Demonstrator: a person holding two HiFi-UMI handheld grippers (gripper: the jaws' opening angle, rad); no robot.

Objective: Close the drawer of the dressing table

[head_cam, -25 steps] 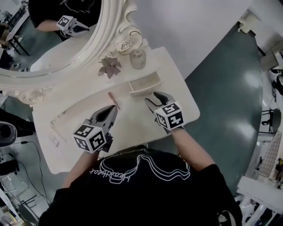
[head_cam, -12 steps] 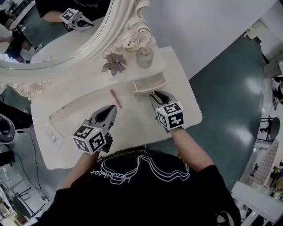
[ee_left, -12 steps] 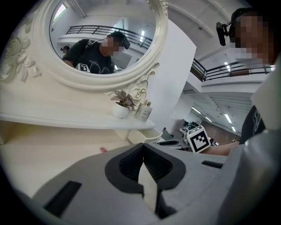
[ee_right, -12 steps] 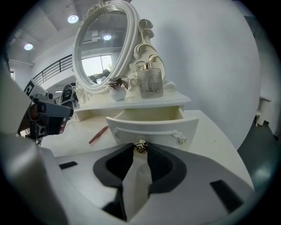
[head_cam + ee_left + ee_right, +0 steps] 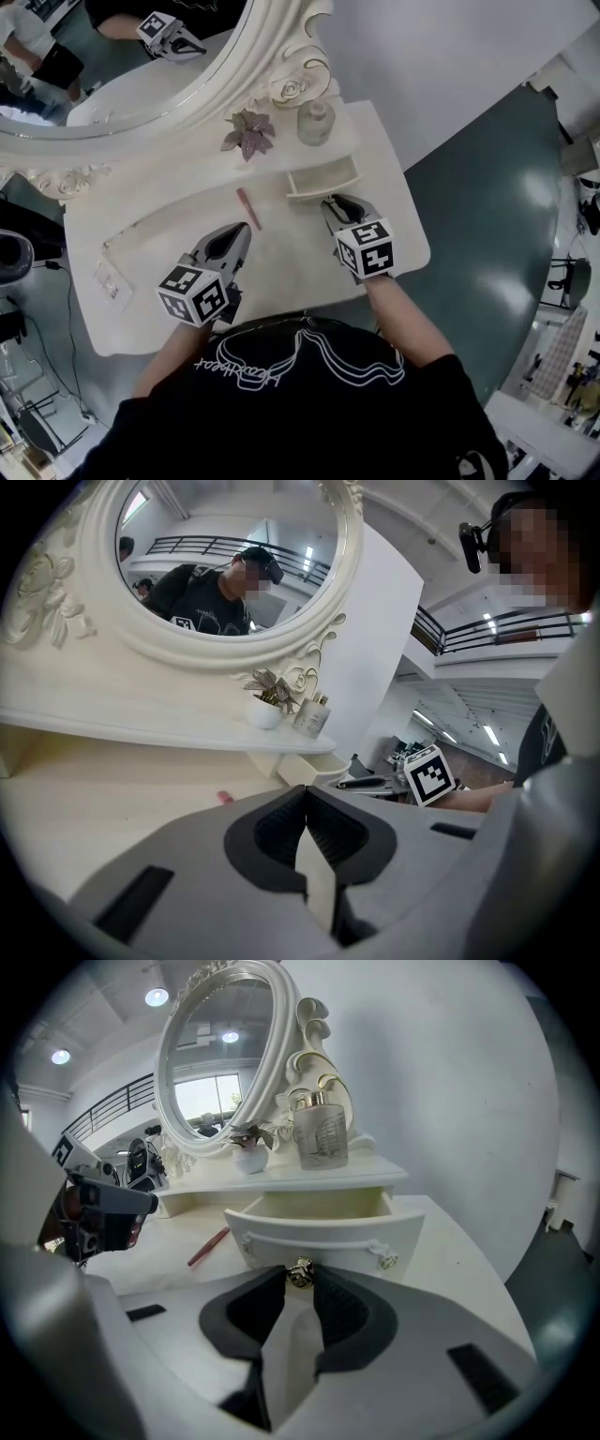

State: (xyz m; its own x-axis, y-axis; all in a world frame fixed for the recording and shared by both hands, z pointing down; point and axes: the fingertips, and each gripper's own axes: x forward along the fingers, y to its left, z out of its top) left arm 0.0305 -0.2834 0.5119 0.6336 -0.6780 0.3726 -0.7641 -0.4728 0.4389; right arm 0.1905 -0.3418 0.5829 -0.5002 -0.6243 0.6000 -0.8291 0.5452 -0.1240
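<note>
Scrollwork, carved and cream, frames the oval mirror [image 5: 141, 75] at the left of the smooth off-white dressing table [image 5: 291, 246]. The left gripper [image 5: 246, 229] is held above the tabletop, its ribbed black pads pressed together on nothing. Just right of it lies a slim pink stick [image 5: 247, 207]. Further right, the small curved-front drawer [image 5: 323, 178] stands pulled out beneath the shelf, pale and hollow inside. The right gripper [image 5: 331, 201] has just been closing, and its jaws pinch the drawer's little round brass knob [image 5: 299, 1274].
</note>
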